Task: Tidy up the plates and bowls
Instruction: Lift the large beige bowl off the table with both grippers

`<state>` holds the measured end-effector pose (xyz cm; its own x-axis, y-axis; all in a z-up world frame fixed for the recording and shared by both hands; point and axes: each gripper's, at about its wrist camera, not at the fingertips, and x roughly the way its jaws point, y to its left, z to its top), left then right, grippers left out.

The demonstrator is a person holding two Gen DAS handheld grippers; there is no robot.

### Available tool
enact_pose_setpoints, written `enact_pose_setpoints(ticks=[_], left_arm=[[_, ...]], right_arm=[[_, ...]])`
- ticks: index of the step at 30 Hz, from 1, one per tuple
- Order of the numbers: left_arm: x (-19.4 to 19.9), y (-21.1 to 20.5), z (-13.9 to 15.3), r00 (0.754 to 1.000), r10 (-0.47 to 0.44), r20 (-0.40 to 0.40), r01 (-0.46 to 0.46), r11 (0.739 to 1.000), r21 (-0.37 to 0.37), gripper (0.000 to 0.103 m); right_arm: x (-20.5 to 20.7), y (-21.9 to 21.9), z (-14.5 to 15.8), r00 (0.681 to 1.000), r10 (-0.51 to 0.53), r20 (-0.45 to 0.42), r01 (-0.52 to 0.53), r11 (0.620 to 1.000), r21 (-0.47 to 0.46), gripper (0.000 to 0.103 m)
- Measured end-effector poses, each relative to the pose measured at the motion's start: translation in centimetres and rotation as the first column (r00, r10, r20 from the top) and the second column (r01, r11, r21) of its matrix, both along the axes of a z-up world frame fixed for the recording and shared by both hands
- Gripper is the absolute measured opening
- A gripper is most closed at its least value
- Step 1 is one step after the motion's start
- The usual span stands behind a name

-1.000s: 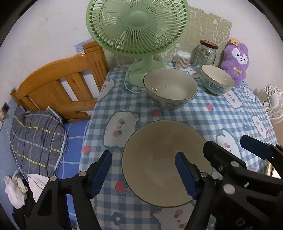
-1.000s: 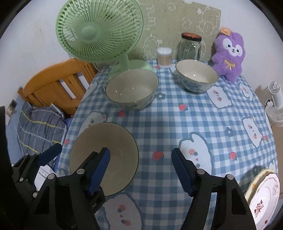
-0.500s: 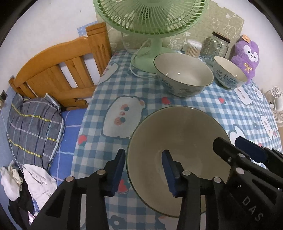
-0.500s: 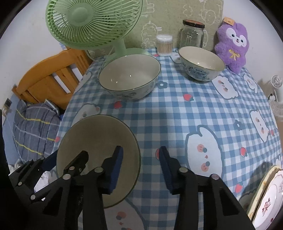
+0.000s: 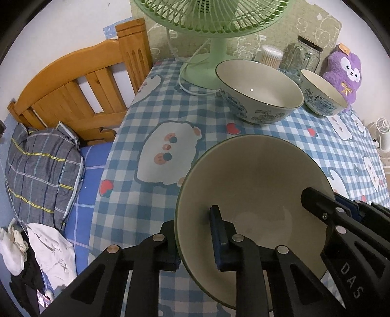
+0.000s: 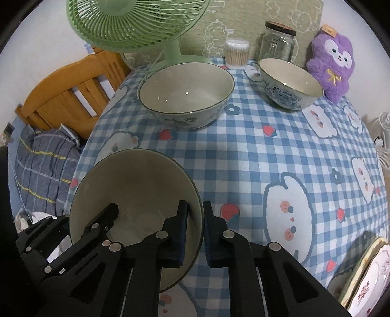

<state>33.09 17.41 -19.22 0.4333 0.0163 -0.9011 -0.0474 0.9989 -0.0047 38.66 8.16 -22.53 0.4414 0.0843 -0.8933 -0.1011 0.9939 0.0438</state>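
While both grippers pinch the same bowl, here is the rest:
Near bowl (image 5: 256, 185): plain, at the near left part of the bench (image 6: 256, 151), on the checked cloth.
Left gripper (image 5: 195, 239): jaws just closed, clamped on the bowl's left rim, one finger inside, one outside.
Right gripper (image 6: 195, 231): jaws just closed, clamped on the bowl's right rim.
Big patterned bowl (image 6: 186, 95): further back, by the green fan (image 6: 136, 22).
Small patterned bowl (image 6: 291, 84): back right, next to the purple toy (image 6: 331, 63).
Plates (image 6: 368, 275): stacked at the near right edge.
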Motion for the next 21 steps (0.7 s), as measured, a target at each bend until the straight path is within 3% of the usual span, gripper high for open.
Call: enact_pose_setpoints(ticks=[9, 21], left_arm=[[-0.7, -0.8, 0.8, 1.000, -0.024, 0.005, 0.024, 1.000, 0.000, 0.016], [-3.1, -3.6, 4.0, 0.998, -0.057, 0.041, 0.057, 0.998, 0.013, 0.016]], right_arm=[[-1.0, -0.6, 1.2, 1.000, -0.003, 0.027, 0.003, 1.000, -0.019, 0.015], [-4.4, -3.2, 4.5, 0.997, -0.020, 0.077, 0.022, 1.000, -0.016, 0.015]])
